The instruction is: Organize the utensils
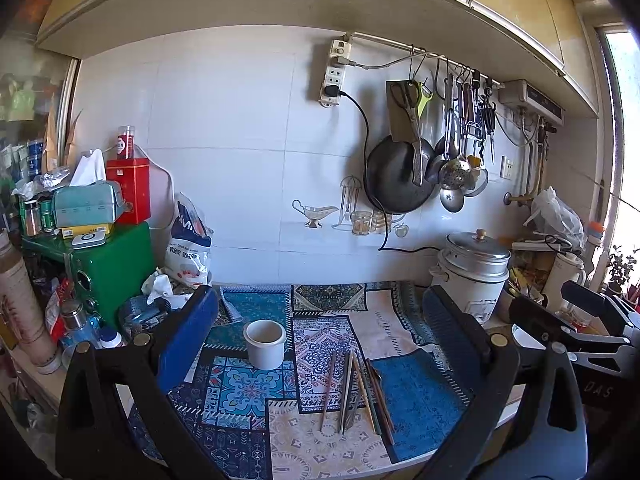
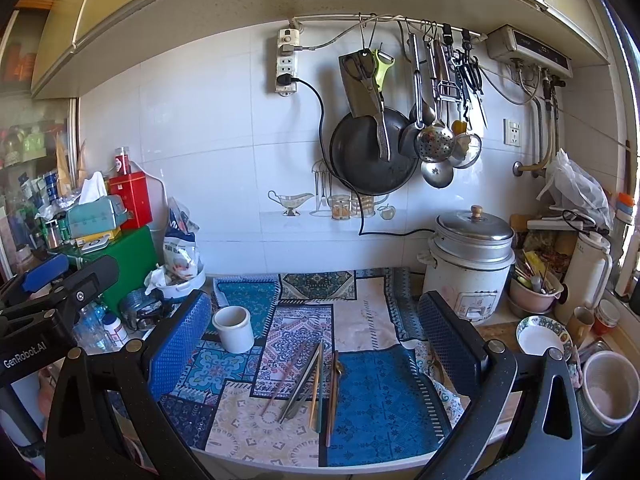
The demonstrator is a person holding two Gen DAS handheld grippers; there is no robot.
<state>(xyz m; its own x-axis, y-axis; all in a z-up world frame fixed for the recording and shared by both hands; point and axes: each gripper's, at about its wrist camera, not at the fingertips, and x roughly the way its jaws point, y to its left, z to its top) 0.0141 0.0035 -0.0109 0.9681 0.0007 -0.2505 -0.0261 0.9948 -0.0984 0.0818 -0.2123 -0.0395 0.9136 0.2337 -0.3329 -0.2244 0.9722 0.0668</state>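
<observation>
Several chopsticks [image 1: 356,394] lie loose and side by side on a patterned blue mat [image 1: 420,396]. In the right wrist view they lie fanned out at mat centre [image 2: 310,390]. A white cup [image 1: 265,343] stands upright and empty to their left, also in the right wrist view [image 2: 233,328]. My left gripper [image 1: 320,332] is open and empty, held above the mat with the cup and chopsticks between its fingers. My right gripper [image 2: 314,332] is open and empty over the same spot. Each gripper shows at the edge of the other's view.
A white rice cooker [image 2: 468,264] stands at the back right. Bowls and cups [image 2: 540,336] crowd the right side. A green box [image 1: 104,264], a flour bag [image 1: 190,248] and bottles fill the left. A pan and ladles [image 2: 376,152] hang on the tiled wall.
</observation>
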